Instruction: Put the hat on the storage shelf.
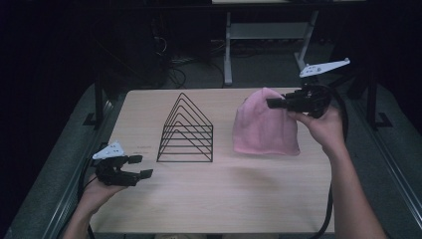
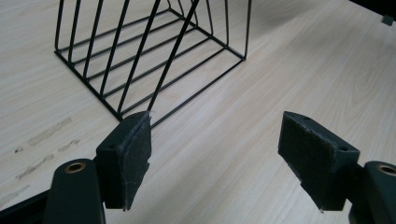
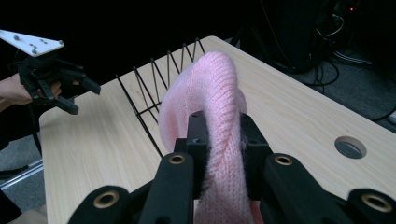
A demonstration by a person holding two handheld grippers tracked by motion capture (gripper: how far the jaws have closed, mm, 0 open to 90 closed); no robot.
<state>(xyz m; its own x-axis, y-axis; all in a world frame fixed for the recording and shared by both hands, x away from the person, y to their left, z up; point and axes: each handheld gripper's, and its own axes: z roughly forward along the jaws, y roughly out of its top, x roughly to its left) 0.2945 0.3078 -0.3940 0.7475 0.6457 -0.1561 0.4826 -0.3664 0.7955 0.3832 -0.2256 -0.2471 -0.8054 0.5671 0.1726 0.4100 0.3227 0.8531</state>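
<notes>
1. My left claw (image 1: 142, 167) stood open, empty, low over the near counter (image 1: 224, 199).
2. My right claw (image 3: 219, 140) pinched the pink knit hat (image 1: 266, 124), hanging beside the wire rack (image 1: 186, 132).
3. Advice: keep the pinch firm; lift clear of the wires.

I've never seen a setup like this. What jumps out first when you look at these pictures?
The soft pink knitted hat stands out, at the right of the pale wooden table, pinched at its edge by the right gripper. Left of it stands a black wire rack of triangular frames. The left gripper waits open near the table's front left corner.
</notes>
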